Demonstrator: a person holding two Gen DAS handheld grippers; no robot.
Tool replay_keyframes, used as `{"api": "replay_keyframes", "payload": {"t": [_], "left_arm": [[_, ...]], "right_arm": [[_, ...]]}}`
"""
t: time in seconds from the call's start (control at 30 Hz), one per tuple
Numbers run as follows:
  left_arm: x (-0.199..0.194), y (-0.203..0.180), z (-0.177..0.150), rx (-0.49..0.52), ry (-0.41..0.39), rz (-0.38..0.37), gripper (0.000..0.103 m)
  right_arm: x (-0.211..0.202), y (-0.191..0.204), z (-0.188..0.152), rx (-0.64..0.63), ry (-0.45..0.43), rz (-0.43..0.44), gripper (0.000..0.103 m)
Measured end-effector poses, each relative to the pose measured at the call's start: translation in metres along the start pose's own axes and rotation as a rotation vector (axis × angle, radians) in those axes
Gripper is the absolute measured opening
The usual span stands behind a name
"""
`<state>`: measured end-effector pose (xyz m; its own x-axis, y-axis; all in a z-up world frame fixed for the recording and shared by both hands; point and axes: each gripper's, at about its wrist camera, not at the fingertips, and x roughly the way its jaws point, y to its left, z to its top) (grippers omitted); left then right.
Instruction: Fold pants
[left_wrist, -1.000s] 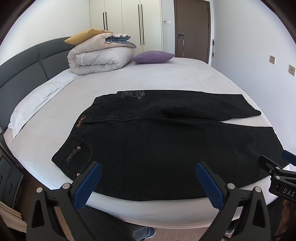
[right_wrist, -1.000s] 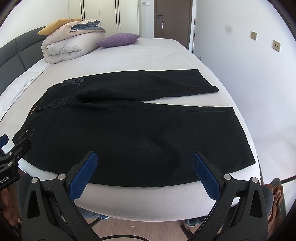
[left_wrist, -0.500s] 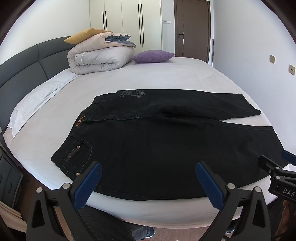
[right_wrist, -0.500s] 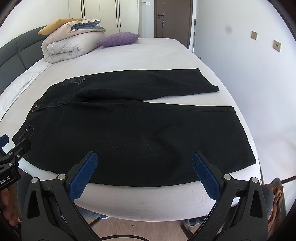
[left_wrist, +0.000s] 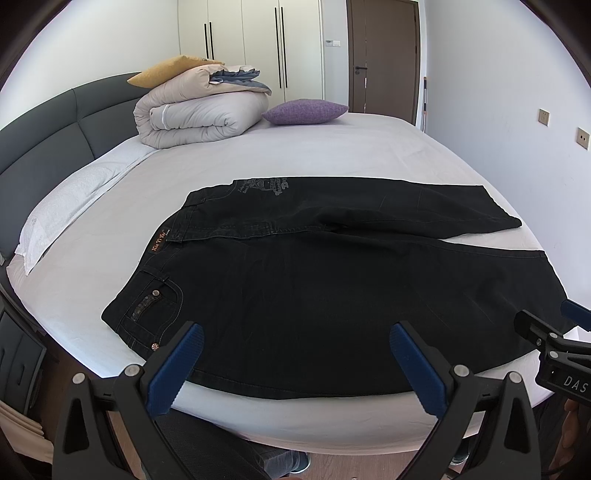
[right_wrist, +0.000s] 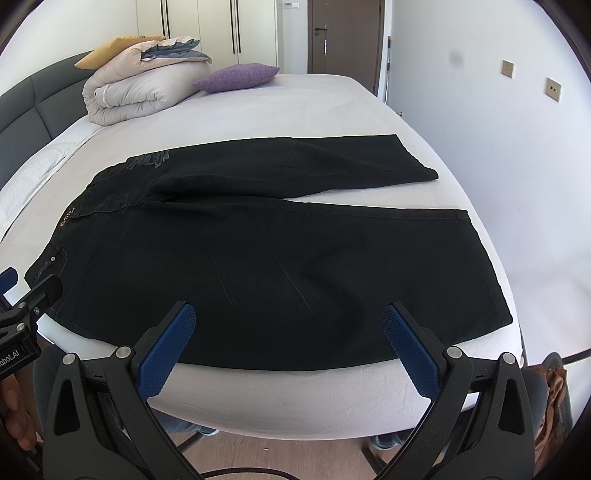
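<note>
Black pants (left_wrist: 317, 280) lie flat on the white bed (left_wrist: 295, 155), waistband to the left, both legs spread to the right. They also show in the right wrist view (right_wrist: 280, 254). My left gripper (left_wrist: 295, 354) is open and empty, hovering just off the bed's near edge by the waist half. My right gripper (right_wrist: 288, 332) is open and empty, off the near edge by the near leg. Each gripper shows at the side of the other's view: the right one (left_wrist: 546, 339), the left one (right_wrist: 29, 295).
A rolled duvet (left_wrist: 199, 110) with a yellow pillow (left_wrist: 170, 68) and a purple cushion (left_wrist: 303, 110) sit at the far end of the bed. A grey headboard (left_wrist: 44, 125) runs along the left. A wall with sockets (right_wrist: 509, 68) stands on the right.
</note>
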<state>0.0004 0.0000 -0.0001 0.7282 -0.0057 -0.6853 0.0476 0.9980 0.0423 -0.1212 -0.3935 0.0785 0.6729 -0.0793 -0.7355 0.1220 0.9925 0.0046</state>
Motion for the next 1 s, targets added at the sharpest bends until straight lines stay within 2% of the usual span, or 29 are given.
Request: {"api": "replay_keyframes", "payload": {"t": [1.0], "left_arm": [[0.0000, -0.0007, 0.0000, 0.009, -0.004, 0.005, 0.103]], "right_arm": [[0.0019, 0.0031, -0.0004, 0.000, 0.005, 0.000, 0.103]]}}
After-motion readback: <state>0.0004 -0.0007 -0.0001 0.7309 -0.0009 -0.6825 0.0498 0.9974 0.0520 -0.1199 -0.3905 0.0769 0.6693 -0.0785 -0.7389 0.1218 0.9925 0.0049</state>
